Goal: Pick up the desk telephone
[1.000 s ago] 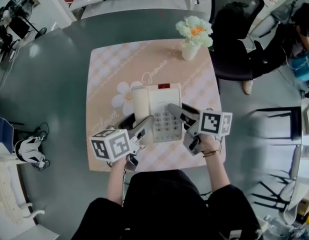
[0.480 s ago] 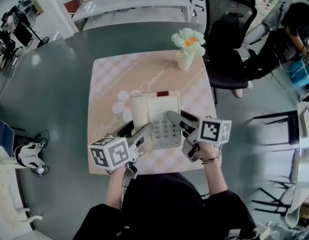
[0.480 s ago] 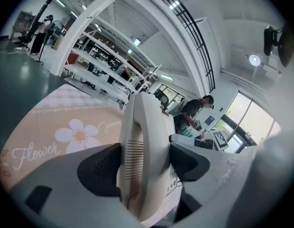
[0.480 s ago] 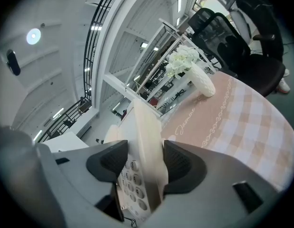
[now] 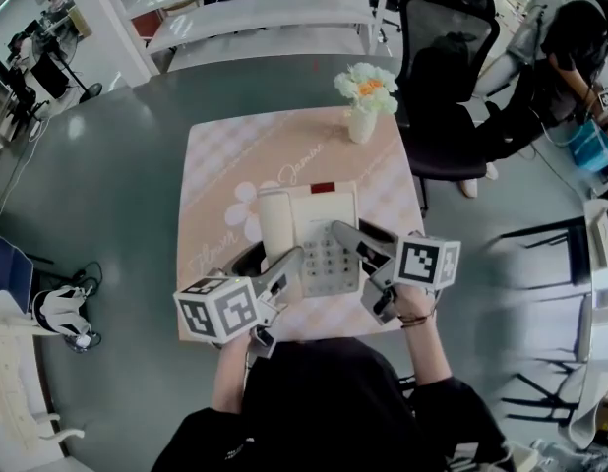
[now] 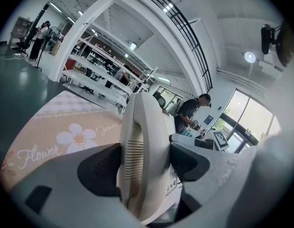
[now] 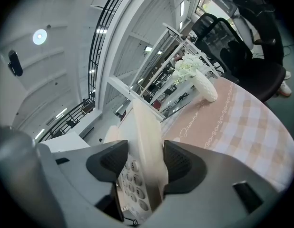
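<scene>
With the fingers of the left gripper [image 5: 270,257] clenched on the handset [image 6: 142,151] and those of the right gripper [image 5: 361,236] clamped on the right edge of the desk telephone [image 5: 319,226], near the front of the surface [image 5: 215,165], I feared the loose handset could lift off its cradle and the base tip out of that thin hold.

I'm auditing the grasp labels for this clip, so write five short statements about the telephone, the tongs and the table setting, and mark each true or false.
1. The left tongs are shut on the handset side of the desk telephone. True.
2. The right tongs are open and empty. False: they are shut on the telephone's keypad edge.
3. The flower vase stands near the far edge of the tablecloth, apart from the telephone. True.
4. The handset lies off the telephone. False: it sits in its place on the telephone's left side.
5. The tablecloth is plain blue. False: it is pink, checked, with a flower print.
</scene>
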### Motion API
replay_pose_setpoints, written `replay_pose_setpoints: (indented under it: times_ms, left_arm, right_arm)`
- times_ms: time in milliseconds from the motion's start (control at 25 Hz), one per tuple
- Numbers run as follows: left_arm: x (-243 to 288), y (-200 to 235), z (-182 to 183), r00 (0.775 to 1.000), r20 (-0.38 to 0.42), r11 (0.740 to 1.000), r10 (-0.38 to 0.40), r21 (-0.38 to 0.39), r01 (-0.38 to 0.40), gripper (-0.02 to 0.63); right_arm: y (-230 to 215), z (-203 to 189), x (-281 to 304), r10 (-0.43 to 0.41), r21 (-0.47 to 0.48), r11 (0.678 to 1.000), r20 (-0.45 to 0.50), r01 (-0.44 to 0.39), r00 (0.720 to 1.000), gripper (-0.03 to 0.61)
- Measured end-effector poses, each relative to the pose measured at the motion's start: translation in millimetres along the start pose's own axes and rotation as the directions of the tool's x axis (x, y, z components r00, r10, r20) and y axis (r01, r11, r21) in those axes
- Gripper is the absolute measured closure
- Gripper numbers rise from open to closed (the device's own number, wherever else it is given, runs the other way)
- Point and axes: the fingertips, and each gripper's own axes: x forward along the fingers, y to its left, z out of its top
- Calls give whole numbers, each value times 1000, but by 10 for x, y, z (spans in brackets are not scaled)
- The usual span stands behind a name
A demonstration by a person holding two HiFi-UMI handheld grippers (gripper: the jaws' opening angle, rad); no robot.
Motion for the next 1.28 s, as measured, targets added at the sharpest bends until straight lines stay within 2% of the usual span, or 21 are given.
replay_pose_setpoints:
  times_ms: [80, 240, 440, 560, 680, 760, 960, 1280]
  left_arm:
    - [-37, -43, -5, 1000, 6, 1000, -1, 4, 1, 296]
    - [-114, -109, -2, 1000, 11, 1000, 1, 17, -1, 296]
    - [-144, -144, 11, 1000, 16, 999, 6, 34, -7, 296]
    - [-125, -161, 28, 1000, 22, 999, 6, 45, -7, 296]
    - [-141, -170, 52, 999, 32, 999, 5, 46, -7, 296]
    - [-149, -176, 59, 999, 37, 999, 4, 46, -6, 296]
    - [-156, -182, 78, 999, 39, 999, -1, 52, -1, 296]
    - [-130, -175, 76, 1000, 27, 998, -4, 55, 2, 296]
  right_arm:
    - [0, -12, -65, -28, 3, 1000, 3, 28, 1000, 353]
    - [85, -14, -122, -20, -6, 1000, 16, 20, 1000, 353]
    - [156, -2, -138, 13, -21, 1000, 27, -12, 1000, 353]
    - [231, 47, -120, 66, -56, 996, 37, -64, 997, 353]
    - [163, 45, -166, -1, -45, 999, 34, 3, 999, 353]
    - [162, 49, -178, -13, -47, 999, 34, 15, 999, 353]
    - [330, 90, -119, 85, -86, 993, 42, -81, 996, 353]
    - [309, 87, -124, 77, -78, 994, 43, -73, 996, 353]
